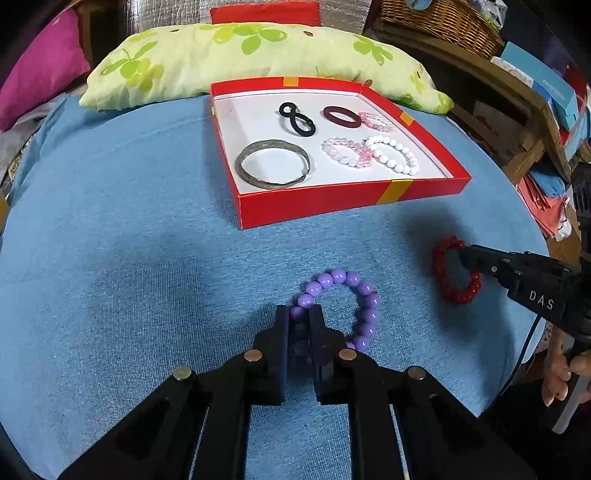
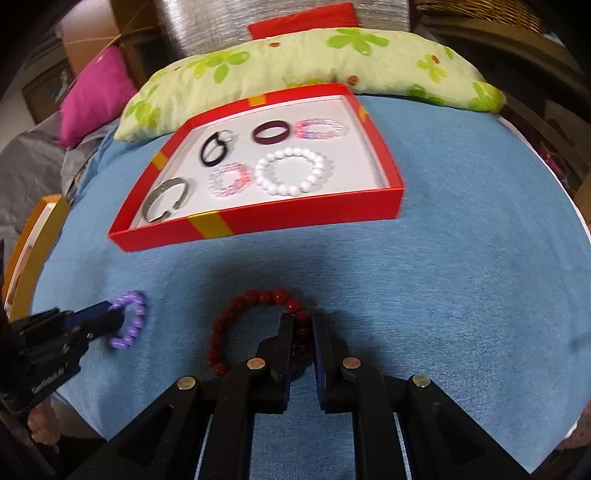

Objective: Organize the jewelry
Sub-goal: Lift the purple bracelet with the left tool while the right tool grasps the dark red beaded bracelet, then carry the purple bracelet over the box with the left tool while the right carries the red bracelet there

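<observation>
My left gripper (image 1: 300, 314) is shut on a purple bead bracelet (image 1: 360, 306) lying on the blue cloth; it also shows in the right wrist view (image 2: 129, 319). My right gripper (image 2: 303, 322) is shut on a red bead bracelet (image 2: 236, 317), which also shows in the left wrist view (image 1: 443, 266). Beyond both stands a red box (image 1: 332, 203) with a white floor. It holds a silver bangle (image 1: 273, 164), a black hair tie (image 1: 297, 119), a dark red ring (image 1: 341, 117), a white bead bracelet (image 1: 393, 153) and two pink bead bracelets (image 1: 345, 151).
A green floral pillow (image 1: 229, 55) lies behind the box. A pink cushion (image 1: 40, 70) is at the far left. A wicker basket (image 1: 439, 22) and shelves with boxes (image 1: 543, 88) stand at the right. The cloth's edge curves down near both sides.
</observation>
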`<state>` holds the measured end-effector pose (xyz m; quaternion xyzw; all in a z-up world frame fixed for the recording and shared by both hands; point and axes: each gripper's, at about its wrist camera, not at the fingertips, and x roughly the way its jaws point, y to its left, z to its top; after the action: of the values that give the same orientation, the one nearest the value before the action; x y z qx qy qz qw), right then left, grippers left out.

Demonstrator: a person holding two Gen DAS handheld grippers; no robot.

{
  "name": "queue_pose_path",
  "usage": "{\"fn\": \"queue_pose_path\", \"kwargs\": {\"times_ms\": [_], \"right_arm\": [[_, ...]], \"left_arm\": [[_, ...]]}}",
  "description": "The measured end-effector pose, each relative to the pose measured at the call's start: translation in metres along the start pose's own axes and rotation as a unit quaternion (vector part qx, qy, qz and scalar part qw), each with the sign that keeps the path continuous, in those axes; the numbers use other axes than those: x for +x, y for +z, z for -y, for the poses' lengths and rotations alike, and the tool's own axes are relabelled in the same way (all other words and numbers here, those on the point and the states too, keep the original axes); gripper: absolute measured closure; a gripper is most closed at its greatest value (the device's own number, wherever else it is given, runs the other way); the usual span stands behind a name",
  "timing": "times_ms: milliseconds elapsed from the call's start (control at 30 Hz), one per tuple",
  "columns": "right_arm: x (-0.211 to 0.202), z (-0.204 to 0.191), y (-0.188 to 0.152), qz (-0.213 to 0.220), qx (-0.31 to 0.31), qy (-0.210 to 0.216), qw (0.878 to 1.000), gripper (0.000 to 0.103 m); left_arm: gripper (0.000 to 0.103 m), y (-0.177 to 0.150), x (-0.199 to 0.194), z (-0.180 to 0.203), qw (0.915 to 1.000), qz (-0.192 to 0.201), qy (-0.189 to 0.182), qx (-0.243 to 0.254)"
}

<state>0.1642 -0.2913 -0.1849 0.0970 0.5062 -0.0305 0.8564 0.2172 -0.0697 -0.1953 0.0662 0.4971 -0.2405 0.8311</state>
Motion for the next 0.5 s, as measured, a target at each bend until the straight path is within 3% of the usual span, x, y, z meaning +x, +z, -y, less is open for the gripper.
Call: {"fn": "queue_pose_path", "kwargs": {"times_ms": [200, 500], "right_arm": [[-0.009, -0.011, 0.000, 0.020, -0.022, 0.023, 0.999, 0.092], [-0.045, -0.017, 0.005, 0.090, -0.024, 0.085, 0.992, 0.092]], "left_arm": [[0.093, 0.003, -0.012, 0.003, 0.9997, 0.024, -0.002, 0.008], [0.093, 0.010, -0.043, 0.004, 0.9975, 0.067, -0.020, 0.009]]}}
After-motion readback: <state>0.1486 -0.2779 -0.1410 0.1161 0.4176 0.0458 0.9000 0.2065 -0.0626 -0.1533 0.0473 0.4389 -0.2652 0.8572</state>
